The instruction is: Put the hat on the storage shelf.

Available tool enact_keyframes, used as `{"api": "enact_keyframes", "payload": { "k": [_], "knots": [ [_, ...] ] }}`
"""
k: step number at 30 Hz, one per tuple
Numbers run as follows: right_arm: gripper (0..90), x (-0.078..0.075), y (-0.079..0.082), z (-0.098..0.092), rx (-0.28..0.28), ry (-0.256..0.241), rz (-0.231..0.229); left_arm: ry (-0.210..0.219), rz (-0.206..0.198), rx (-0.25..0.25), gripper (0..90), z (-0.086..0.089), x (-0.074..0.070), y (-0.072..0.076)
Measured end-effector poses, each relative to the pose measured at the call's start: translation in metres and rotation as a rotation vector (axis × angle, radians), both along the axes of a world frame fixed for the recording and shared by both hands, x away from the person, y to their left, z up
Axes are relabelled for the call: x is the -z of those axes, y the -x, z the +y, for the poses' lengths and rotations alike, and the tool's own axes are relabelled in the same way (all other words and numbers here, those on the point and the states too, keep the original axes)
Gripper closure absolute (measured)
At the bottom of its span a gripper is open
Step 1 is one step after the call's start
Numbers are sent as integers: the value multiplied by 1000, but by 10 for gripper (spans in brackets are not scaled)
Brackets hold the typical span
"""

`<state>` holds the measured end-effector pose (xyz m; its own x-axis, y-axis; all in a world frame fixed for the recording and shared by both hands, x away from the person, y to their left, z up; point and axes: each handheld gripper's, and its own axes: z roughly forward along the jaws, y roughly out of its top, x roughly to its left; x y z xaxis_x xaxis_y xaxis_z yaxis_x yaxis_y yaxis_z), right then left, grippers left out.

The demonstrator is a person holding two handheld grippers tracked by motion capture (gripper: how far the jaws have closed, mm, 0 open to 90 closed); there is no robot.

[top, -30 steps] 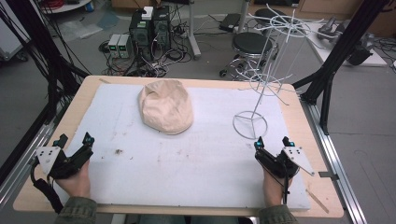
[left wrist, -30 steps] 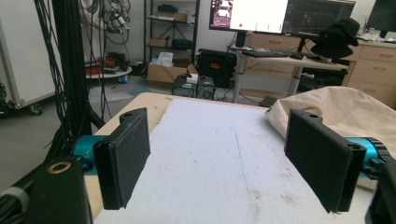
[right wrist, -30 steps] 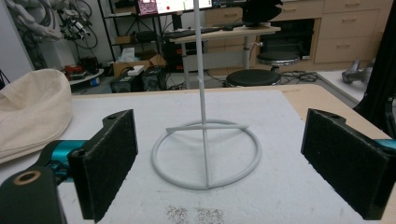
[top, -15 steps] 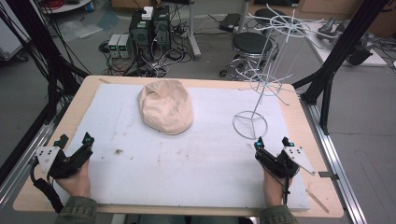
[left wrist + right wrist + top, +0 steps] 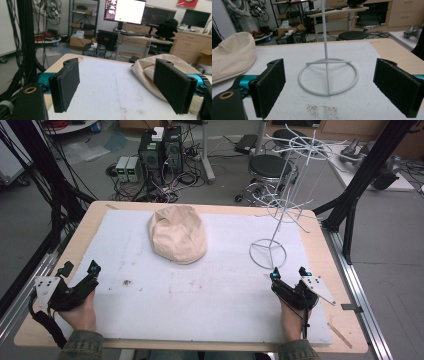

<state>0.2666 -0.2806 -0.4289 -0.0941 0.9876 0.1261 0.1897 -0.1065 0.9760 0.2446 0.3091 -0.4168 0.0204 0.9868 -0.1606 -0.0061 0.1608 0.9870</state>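
- The left hand-held gripper (image 5: 79, 268) rests low at the near left corner of the desk (image 5: 320, 231), held in a hand (image 5: 80, 312) that comes in from the bottom edge of the high view.
- Its jaws stand wide apart with nothing between them; in the left gripper view only bare white mat (image 5: 110, 92) lies in the gap.
- The right hand-held gripper (image 5: 289, 272) sits at the near right of the desk, its jaws likewise spread wide and empty, touching neither the stand nor the hat.
- The beige cloth hat (image 5: 178, 233) lies crown-up on the white mat (image 5: 200, 295), toward the far side of the desk and a little left of centre.
- It is well apart from both hand-held grippers: ahead and to the right of the left one, ahead and far to the left of the right one.
- In the left gripper view the hat (image 5: 147, 67) shows beyond and partly behind the right-hand jaw; in the right gripper view the hat (image 5: 232, 56) bulges at the left edge.
- The white wire hat stand (image 5: 280, 215) rises upright from its ring base (image 5: 268, 254), which lies flat on the mat just ahead of the right hand-held gripper.
- In the right gripper view that ring base (image 5: 328, 76) is centred between the spread jaws but beyond their tips, not touched by them.
- The hat and the stand are apart, bare mat between them.
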Motion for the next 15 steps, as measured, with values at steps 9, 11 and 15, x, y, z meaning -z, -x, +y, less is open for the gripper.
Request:
{"api": "enact_keyframes", "payload": {
  "k": [9,11,15],
  "knots": [
    [98,0,1,4,-27,-1,10,-29,10,70,190,0,-24,1],
    [98,0,0,3,-25,-2,10,-50,-9,91,190,-2,-39,2],
    [98,0,0,2,-18,-4,8,-26,-27,117,189,-2,-50,0]
  ]
}}
